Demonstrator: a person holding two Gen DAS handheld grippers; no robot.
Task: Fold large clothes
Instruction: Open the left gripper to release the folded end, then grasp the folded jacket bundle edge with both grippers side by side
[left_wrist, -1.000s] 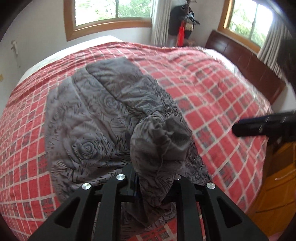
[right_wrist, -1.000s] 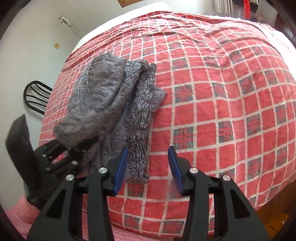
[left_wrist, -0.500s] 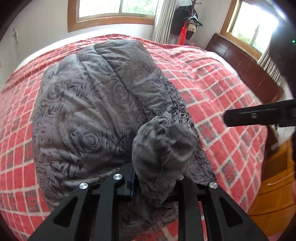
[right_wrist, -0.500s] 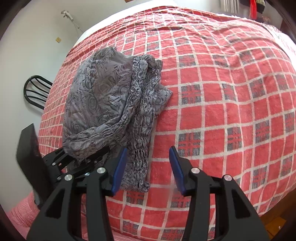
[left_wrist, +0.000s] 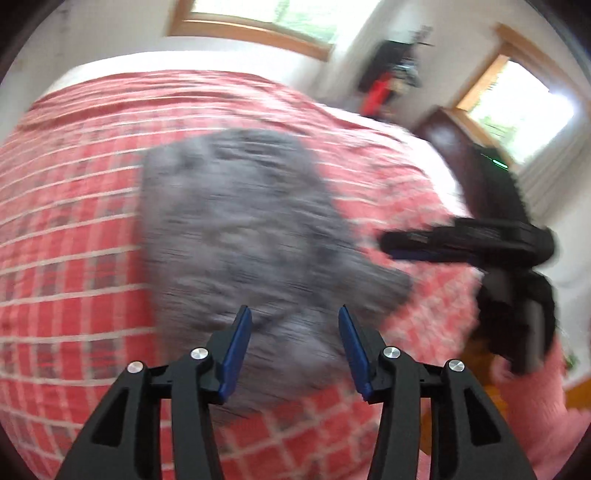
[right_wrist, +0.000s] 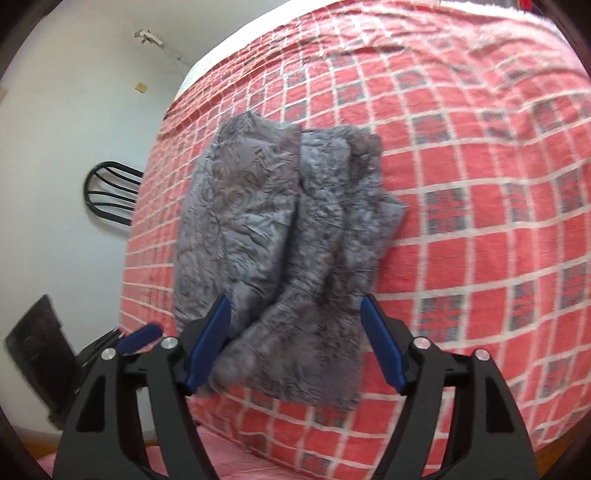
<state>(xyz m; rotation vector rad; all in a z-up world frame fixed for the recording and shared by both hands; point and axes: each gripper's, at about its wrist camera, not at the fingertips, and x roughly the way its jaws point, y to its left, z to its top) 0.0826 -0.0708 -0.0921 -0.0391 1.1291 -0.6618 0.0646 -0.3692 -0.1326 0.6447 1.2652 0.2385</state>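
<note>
A grey rose-patterned garment (right_wrist: 280, 236) lies folded in a long bundle on the red checked bedspread (right_wrist: 480, 184). In the left wrist view it is a blurred grey patch (left_wrist: 243, 236). My left gripper (left_wrist: 293, 347) is open and empty, just above the garment's near end. My right gripper (right_wrist: 295, 339) is open and empty, its jaws spread wide over the garment's near end. The right gripper also shows at the right of the left wrist view (left_wrist: 472, 243). The left gripper's blue pad (right_wrist: 142, 338) shows at the lower left of the right wrist view.
A black chair back (right_wrist: 110, 192) stands by the white wall left of the bed. A dark wooden headboard (left_wrist: 454, 147) and two windows lie beyond the bed. The bed's near edge runs just below both grippers.
My left gripper has opened and let go of the garment's bunched end, which now lies flat on the bundle. My right gripper has opened wider and moved left over the garment.
</note>
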